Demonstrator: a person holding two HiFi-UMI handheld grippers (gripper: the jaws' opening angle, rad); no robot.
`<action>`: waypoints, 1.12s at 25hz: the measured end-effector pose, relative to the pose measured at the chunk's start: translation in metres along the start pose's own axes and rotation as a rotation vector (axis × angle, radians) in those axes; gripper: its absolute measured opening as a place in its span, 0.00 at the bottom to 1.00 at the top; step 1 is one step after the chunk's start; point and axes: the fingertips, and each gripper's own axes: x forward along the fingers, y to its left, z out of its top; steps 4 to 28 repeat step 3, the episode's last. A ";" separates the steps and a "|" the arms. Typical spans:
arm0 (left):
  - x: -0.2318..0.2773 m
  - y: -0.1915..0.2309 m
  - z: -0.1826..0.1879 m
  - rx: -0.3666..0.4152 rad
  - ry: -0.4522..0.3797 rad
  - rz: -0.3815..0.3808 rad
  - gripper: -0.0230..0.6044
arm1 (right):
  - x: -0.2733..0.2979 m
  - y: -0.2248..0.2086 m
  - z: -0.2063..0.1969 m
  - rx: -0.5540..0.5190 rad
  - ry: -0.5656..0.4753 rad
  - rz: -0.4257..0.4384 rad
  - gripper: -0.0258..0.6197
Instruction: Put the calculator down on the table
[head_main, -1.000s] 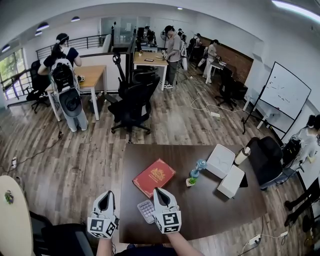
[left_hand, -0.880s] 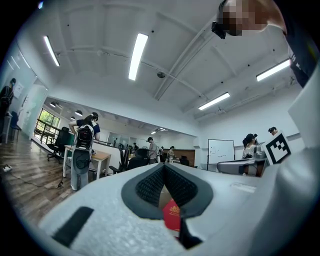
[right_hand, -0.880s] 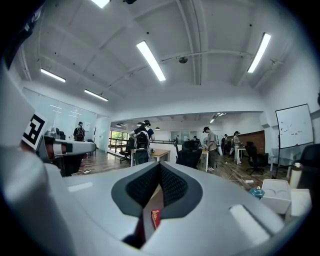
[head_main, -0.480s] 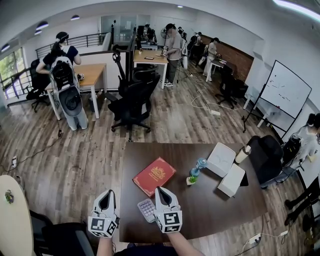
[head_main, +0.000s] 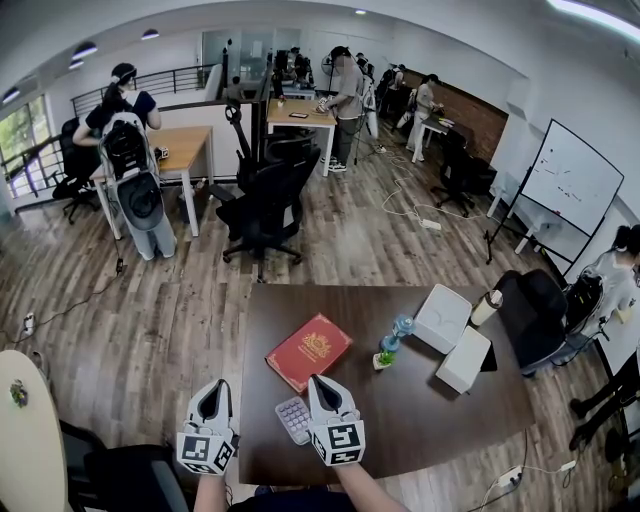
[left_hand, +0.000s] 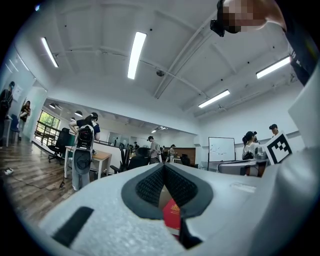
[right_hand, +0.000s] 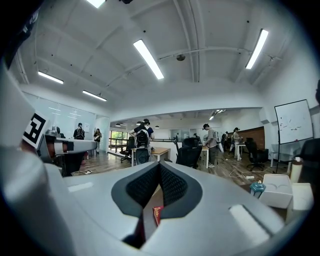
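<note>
The calculator (head_main: 291, 420) lies flat on the dark table (head_main: 420, 420), close to its near edge, keys facing up. It sits between my two grippers. Its right side runs in under my right gripper (head_main: 318, 384) as seen from the head view, and I cannot tell whether they touch.

My right gripper has its jaws pressed together with nothing between them; in the right gripper view (right_hand: 159, 167) the black pads meet at the tip. My left gripper (head_main: 212, 391) hangs just off the table's left edge, to the left of the calculator. Its jaws are likewise closed tip to tip and empty (left_hand: 164, 168).

Just beyond the calculator lies a red book (head_main: 308, 353) with a gold crest, set at an angle; a sliver of it shows through the gap below each pair of pads. To the right of the book stands a small bottle (head_main: 398, 333) with a blue cap, a little green thing (head_main: 381, 362) at its foot. Farther right sit two white boxes (head_main: 441, 320), side by side, and a pale tumbler (head_main: 484, 310) at the table's far right corner. A black chair (head_main: 535, 315) stands past that corner.
</note>
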 end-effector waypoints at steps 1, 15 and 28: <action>0.000 0.000 -0.001 -0.002 0.001 0.001 0.03 | 0.000 0.000 0.000 0.000 0.000 0.001 0.05; 0.000 0.000 -0.003 -0.005 0.005 0.002 0.03 | 0.000 -0.001 0.002 0.001 -0.002 0.003 0.05; 0.000 0.000 -0.003 -0.005 0.005 0.002 0.03 | 0.000 -0.001 0.002 0.001 -0.002 0.003 0.05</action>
